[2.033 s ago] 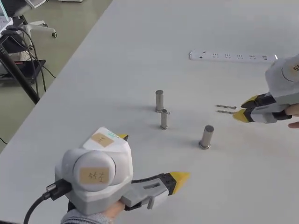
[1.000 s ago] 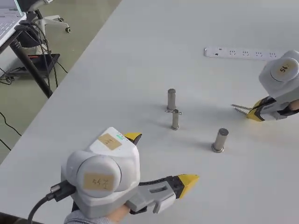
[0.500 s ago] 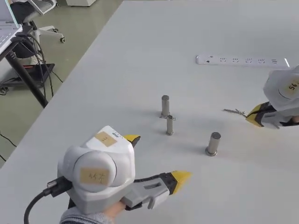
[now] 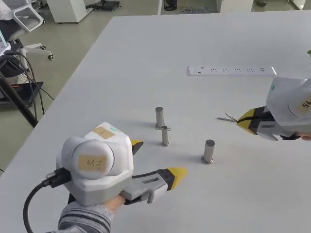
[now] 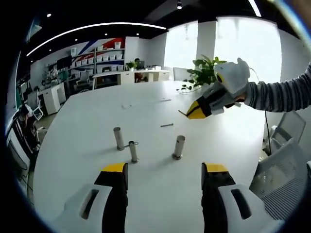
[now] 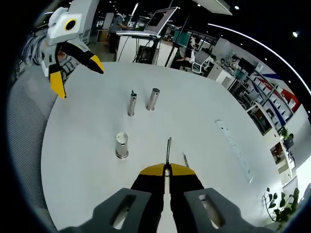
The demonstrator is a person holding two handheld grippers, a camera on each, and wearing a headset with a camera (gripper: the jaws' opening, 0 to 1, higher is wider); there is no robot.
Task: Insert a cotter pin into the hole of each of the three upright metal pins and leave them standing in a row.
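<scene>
Three upright metal pins stand mid-table: a far one (image 4: pixel 159 117), a middle one (image 4: pixel 165 136) with a cotter pin through its top, and a bare one (image 4: pixel 208 151) to the right. My right gripper (image 4: pixel 244 121) is shut on a cotter pin (image 4: pixel 232 117), which sticks out from its tips (image 6: pixel 166 169) as a thin rod (image 6: pixel 168 148). It hovers right of the pins. A second cotter pin (image 6: pixel 185 160) lies on the table beside it. My left gripper (image 4: pixel 156 158) is open and holds nothing, near the front edge, facing the pins (image 5: pixel 133 151).
A white power strip (image 4: pixel 231 71) lies farther back on the white table (image 4: pixel 121 77). Left of the table's edge are the floor, cables and a chair base (image 4: pixel 29 48).
The right gripper closed on one of the two cotter pins lying by its tips and lifted it off the table. The left gripper has stayed put; the view has shifted.
</scene>
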